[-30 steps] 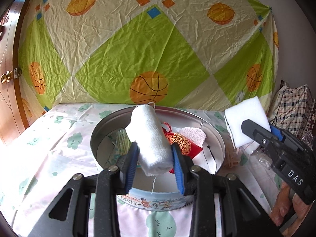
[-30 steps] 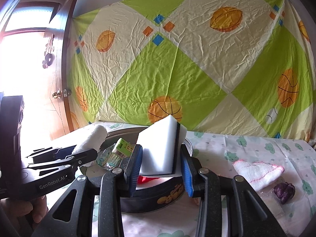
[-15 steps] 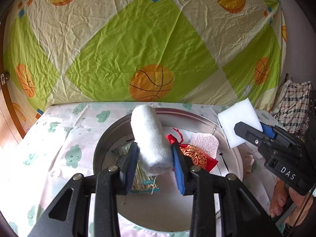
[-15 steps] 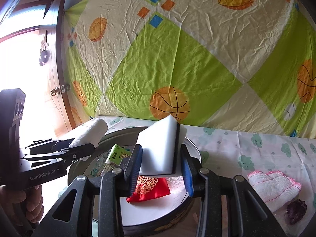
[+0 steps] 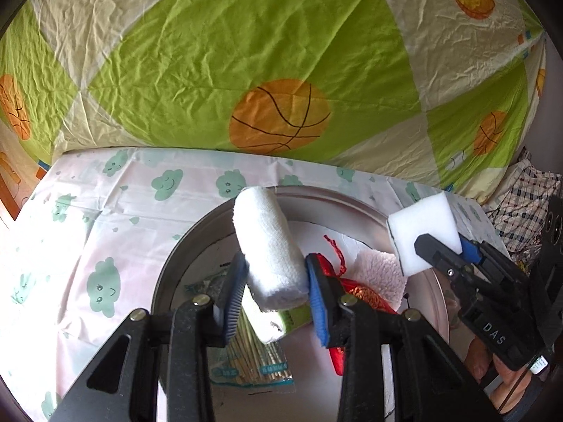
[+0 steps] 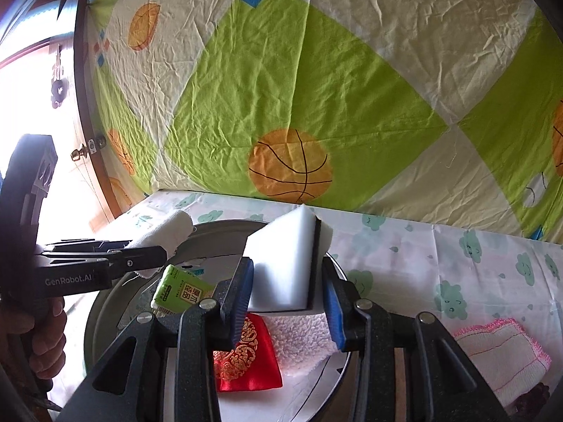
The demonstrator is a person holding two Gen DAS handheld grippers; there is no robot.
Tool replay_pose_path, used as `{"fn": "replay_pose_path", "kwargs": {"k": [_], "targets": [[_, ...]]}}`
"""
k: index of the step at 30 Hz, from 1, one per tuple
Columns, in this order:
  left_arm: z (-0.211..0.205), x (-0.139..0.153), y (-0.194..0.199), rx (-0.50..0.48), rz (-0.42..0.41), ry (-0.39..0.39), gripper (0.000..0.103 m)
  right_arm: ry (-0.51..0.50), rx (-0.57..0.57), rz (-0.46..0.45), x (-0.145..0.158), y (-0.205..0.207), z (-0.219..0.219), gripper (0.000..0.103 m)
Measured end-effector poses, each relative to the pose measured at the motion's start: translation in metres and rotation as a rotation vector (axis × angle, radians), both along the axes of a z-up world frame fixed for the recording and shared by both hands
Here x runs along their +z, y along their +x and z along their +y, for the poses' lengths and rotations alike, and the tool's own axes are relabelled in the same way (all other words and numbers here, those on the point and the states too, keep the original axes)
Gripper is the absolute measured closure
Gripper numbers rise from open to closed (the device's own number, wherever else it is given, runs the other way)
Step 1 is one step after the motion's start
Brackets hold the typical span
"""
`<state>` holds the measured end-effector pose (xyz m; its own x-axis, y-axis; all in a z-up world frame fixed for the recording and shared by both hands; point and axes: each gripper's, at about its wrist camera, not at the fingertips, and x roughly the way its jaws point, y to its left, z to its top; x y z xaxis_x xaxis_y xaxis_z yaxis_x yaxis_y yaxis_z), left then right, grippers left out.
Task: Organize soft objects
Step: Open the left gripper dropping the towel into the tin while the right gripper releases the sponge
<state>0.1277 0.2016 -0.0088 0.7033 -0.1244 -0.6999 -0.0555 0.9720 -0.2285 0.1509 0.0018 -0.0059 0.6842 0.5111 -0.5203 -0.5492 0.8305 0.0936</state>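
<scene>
Your left gripper [image 5: 274, 288] clamps the rolled white towel [image 5: 269, 246] above the round metal tin [image 5: 183, 256]; your right gripper [image 6: 286, 292] pinches the white foam sponge [image 6: 285, 263] over it. Lower each into bare space beside the red pouch [image 6: 250, 358], then release gently

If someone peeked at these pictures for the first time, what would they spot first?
Probably the left gripper squeezing a rolled white towel and the right gripper squeezing a white sponge, both over a round metal tin. Behind hangs a bright green sheet with orange basketballs.
</scene>
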Motion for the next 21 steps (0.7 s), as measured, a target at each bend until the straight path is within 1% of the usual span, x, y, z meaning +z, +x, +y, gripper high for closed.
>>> {"fn": "replay_pose_path", "kwargs": {"k": [5,11,14,16,17,18,19,20,21], "targets": [[-0.011,-0.003,0.019,-0.024,0.034,0.017,0.070,-0.027,0.006,0.039,-0.009,0.012,0.008,0.062],[-0.009,-0.012,0.036,-0.023,0.075,0.012,0.070,-0.057,0.012,0.073,-0.018,0.022,0.010,0.061],[-0.009,-0.014,0.038,-0.030,0.087,0.024,0.069,-0.052,0.021,0.083,-0.019,0.026,0.011,0.058],[-0.010,-0.013,0.038,-0.025,0.087,0.037,0.067,-0.043,0.031,0.081,-0.020,0.025,0.011,0.055],[-0.010,-0.012,0.037,-0.020,0.083,0.046,0.064,-0.037,0.036,0.081,-0.020,0.025,0.011,0.054],[-0.010,-0.010,0.036,-0.011,0.078,0.052,0.053,-0.032,0.038,0.081,-0.020,0.025,0.011,0.052],[-0.009,-0.009,0.034,-0.002,0.070,0.054,0.040,-0.030,0.038,0.081,-0.020,0.024,0.011,0.049],[-0.008,-0.007,0.033,0.009,0.062,0.053,0.034,-0.024,0.037,0.081,-0.021,0.024,0.011,0.045],[-0.007,-0.005,0.031,0.016,0.052,0.052,0.030,-0.018,0.036,0.081,-0.020,0.022,0.010,0.039]]}}
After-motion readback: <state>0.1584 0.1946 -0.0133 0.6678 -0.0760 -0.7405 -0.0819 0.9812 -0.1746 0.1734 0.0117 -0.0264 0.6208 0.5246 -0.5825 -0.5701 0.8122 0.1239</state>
